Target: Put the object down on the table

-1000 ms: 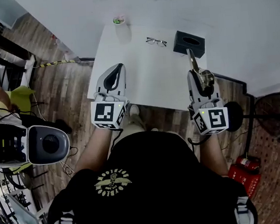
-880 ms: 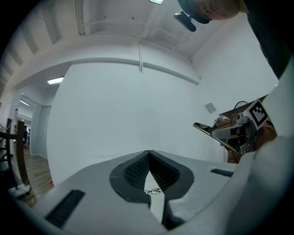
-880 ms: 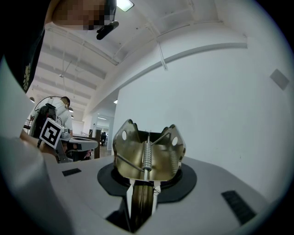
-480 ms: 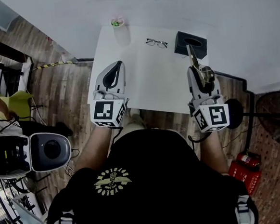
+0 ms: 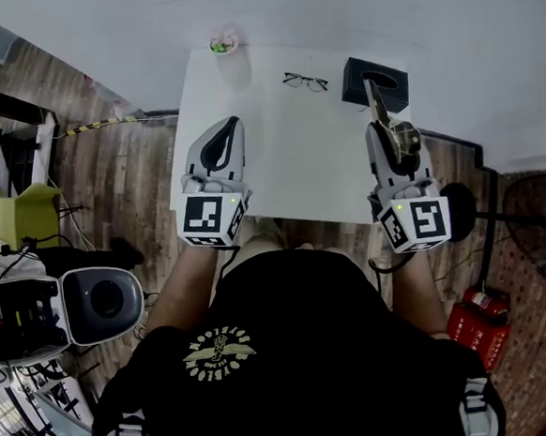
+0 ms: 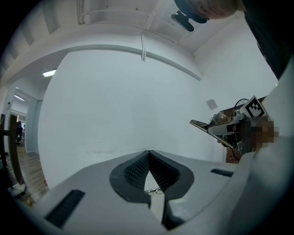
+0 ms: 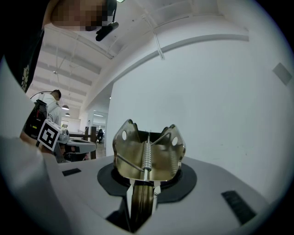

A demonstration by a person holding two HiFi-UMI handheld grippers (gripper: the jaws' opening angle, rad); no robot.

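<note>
Though nudged slightly forward over the last second in head view, still pinches metal clip (image 5: 375, 101) in right gripper (image 5: 394, 146), blade sticking past the fingertips, table (image 5: 287, 155) beneath; not set down yet. Left gripper view: left gripper (image 6: 149, 158) pressed together, empty, glasses (image 6: 153, 191) beyond fingertips. Right gripper view: clamped on clip's handles. Needs lowering.

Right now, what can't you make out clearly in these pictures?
- Metal clip, right gripper view: far end hidden behind its own spring end.
- Head view: clip's tip overlaps the black box; touching or apart, unclear.
- Small cup, head view: too small to name its green contents.
- Glasses, left gripper view: tiny, partly behind the shut jaws.
</note>
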